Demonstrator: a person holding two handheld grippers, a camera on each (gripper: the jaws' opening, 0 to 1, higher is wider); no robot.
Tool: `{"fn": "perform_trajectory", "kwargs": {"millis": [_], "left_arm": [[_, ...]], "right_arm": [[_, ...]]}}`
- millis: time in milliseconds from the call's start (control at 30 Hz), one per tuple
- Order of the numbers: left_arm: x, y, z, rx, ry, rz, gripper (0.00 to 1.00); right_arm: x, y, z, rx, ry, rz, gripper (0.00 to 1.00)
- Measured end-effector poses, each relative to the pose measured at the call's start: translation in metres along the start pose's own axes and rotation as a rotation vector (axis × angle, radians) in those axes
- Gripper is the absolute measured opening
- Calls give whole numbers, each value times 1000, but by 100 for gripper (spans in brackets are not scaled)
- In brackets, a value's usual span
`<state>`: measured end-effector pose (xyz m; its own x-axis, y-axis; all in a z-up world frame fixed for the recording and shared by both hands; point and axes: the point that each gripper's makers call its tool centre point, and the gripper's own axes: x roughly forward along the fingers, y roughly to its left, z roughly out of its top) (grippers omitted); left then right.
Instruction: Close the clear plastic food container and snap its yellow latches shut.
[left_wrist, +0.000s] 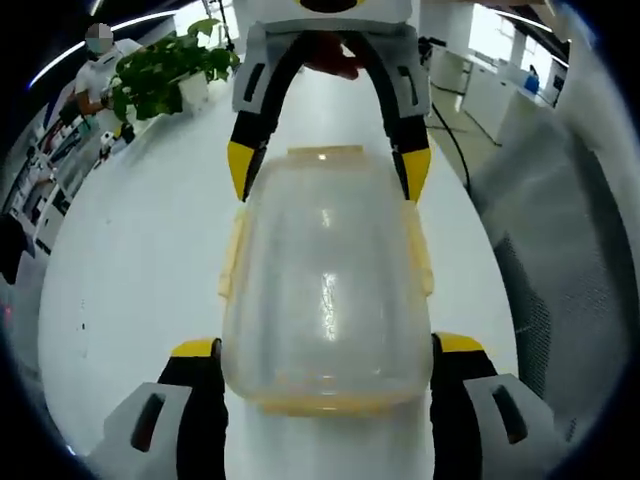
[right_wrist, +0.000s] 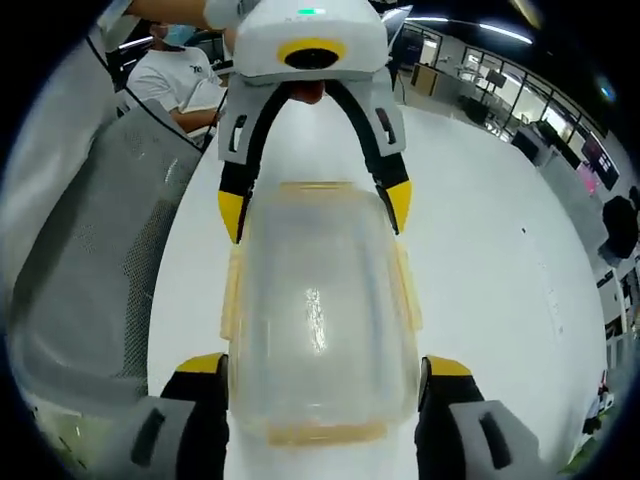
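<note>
Claws (left_wrist: 325, 350) astride container (left_wrist: 325, 290), plant (left_wrist: 165, 70) beyond

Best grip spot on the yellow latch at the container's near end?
Take the near-end latch by its lower free edge, coming from below the rim and pushing up and inward. It is a thin strip hinged along the lid, so only that edge probably gives purchase.

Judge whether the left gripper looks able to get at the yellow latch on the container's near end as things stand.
Probably yes. In the left gripper view the left gripper already straddles the clear food container, its yellow-tipped jaws at either side, and the near latch lies uncovered between them. The right gripper works the far end.
</note>
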<state>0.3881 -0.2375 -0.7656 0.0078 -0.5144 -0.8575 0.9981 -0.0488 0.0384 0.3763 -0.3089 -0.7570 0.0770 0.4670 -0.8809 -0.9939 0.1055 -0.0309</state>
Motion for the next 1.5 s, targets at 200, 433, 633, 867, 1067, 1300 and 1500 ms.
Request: {"fn": "perform_trajectory", "kwargs": {"millis": [200,433,633,867,1067,1300,1500], "left_arm": [[-4,-2,-4,5,-15,0,82],[-13,-3,-20,2,4,5,82],[-28,-4,-47,-10,22,15,82],[-49,-4,-82,-32,44,28,82],[-63,-7,-107,-46,73,36,82],[-72,-7,-124,-54,81,39,82],[-72,5,-126,-44,95,30,82]], "right_arm": [[1,2,4,-2,-7,-3,76],[10,4,21,-9,-5,-1,76],[25,5,48,-22,-10,4,76],[44,6,83,-45,-13,11,76],[58,9,109,-66,-11,22,76],[67,9,124,-80,6,29,76],[69,-2,126,-74,6,33,76]]}}
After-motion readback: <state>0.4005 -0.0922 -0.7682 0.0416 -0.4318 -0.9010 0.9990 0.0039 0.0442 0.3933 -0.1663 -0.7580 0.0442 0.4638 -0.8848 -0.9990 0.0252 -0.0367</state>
